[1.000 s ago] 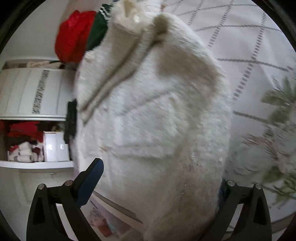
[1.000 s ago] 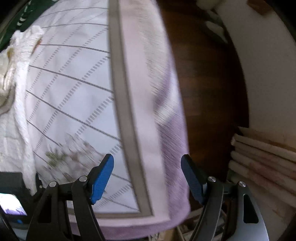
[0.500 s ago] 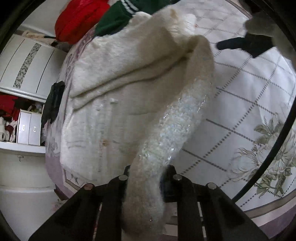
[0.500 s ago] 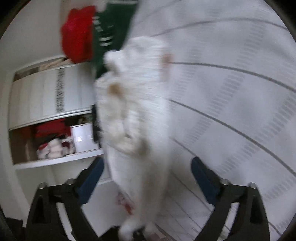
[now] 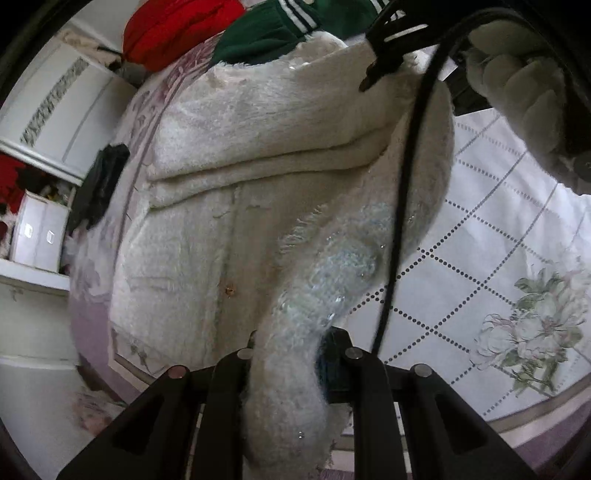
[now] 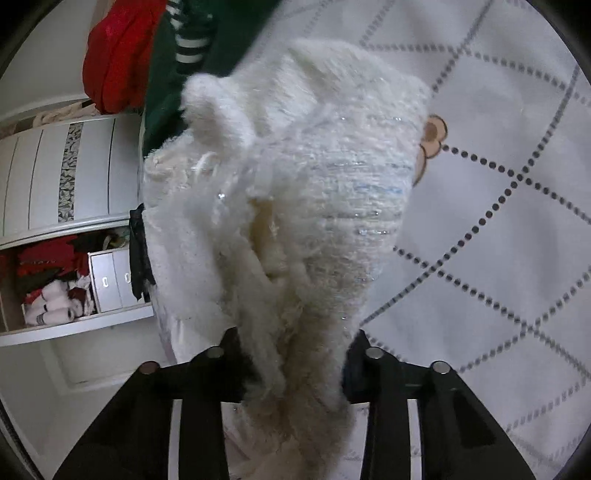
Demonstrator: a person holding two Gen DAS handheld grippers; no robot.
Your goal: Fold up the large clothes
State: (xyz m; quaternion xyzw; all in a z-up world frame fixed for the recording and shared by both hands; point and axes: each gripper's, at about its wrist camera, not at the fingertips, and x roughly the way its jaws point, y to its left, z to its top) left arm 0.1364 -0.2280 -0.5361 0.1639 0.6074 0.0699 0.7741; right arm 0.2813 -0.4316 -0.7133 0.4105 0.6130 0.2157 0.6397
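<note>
Here, left gripper (image 5: 288, 373) clamped nearly shut on a fluffy cream-white knitted cardigan (image 5: 258, 192), pinching a sparkly sleeve-like edge. Right gripper (image 6: 295, 365) closing, a thick bunch of the same fleece between its jaws, pads already touching the pile. Rest of the garment spread across the left edge of the white quilted bedspread (image 5: 498, 229), just below a green striped garment (image 5: 266, 33) and a red one (image 5: 173, 29). Probably soft, bulky, light, prone to sagging and stretching; best taken at seams, cuffs or shoulders rather than loose pile.
</note>
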